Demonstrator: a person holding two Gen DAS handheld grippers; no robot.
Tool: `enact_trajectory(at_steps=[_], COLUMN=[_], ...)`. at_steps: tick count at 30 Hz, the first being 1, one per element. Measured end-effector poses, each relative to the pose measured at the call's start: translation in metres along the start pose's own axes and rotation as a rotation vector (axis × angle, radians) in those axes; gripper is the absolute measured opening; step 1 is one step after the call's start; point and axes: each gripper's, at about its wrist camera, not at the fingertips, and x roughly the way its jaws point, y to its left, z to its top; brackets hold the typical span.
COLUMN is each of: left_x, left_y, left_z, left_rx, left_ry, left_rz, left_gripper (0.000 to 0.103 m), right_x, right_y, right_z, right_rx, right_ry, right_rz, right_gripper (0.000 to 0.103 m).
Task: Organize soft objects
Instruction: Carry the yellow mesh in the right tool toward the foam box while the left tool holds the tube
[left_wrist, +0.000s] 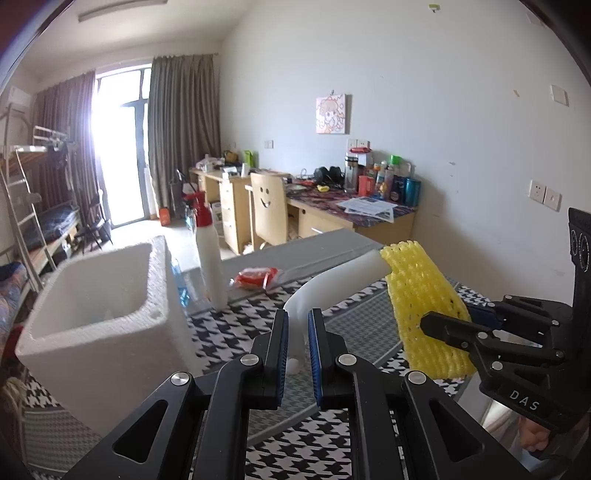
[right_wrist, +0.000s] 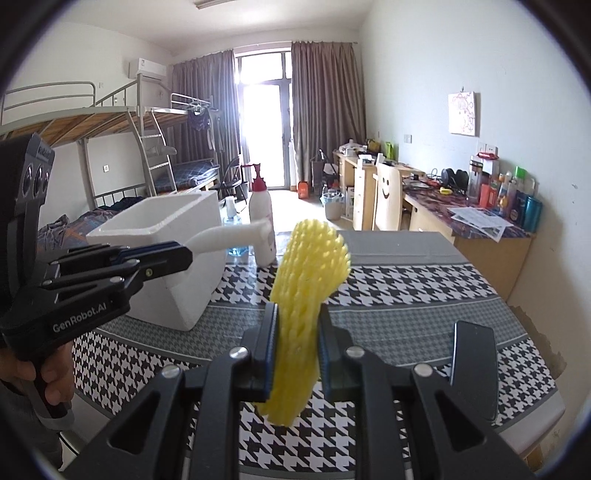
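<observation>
Jaws, left wrist view: we see the left gripper (left_wrist: 298, 334) at lower centre of the frame, its jaws pinching the near end of the white foam tube (left_wrist: 334, 281).
Tube's place, left wrist view: it rises from between the blue pads, bends, and runs toward the upper right, where its far end slips into the yellow foam net (left_wrist: 417, 295).
Net's place, left wrist view: it hangs right of centre above the houndstooth cloth of the bench (left_wrist: 229, 332), and the right gripper (left_wrist: 448, 325) comes in from the right edge, clamped on the net's side.
Box, left wrist view: the white foam box (left_wrist: 99, 314) stands open at the left of the frame, near but apart from the tube.
Jaws, right wrist view: the right gripper (right_wrist: 297, 345) at lower centre pinches the yellow foam net (right_wrist: 308, 266) around its lower half, squeezing it narrow; the top fans out above the jaws and a little hangs below them.
Tube's place, right wrist view: the left gripper (right_wrist: 177, 256) at the left holds the white foam tube (right_wrist: 229, 236), which reaches rightward in front of the white foam box (right_wrist: 173, 236).
Handling, our judgement: both pieces look very light, soft and springy; they crush rather than break, so we would grip lightly.
Where to hold, our judgement: we would take the net across its middle and the tube near an end.
</observation>
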Motion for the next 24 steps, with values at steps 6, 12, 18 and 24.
enact_trajectory(at_steps=[6,12,18,24], left_x=[-0.005,-0.011,-0.014,-0.02], left_y=[0.007,0.018,0.023,0.031], left_z=[0.009,0.016,0.021,0.026], left_rx=[0.0,-0.005,-0.013,-0.02], left_ry=[-0.026,-0.043,-0.055,-0.075], left_rz=[0.026,0.049,0.069,0.087], left_gripper=[0.012,0.012,0.012,0.012], right_x=[-0.004,-0.005,-0.003,0.0], right_y=[0.005,0.008,0.013,0.02], right_z=[0.006,0.015,0.024,0.032], right_rx=[-0.021,-0.032,-0.046,-0.068], right_ry=[-0.021,-0.04,-0.056,-0.065], right_rz=[0.003,0.01,0.017,0.034], right_gripper=[0.023,0.023,0.023,0.023])
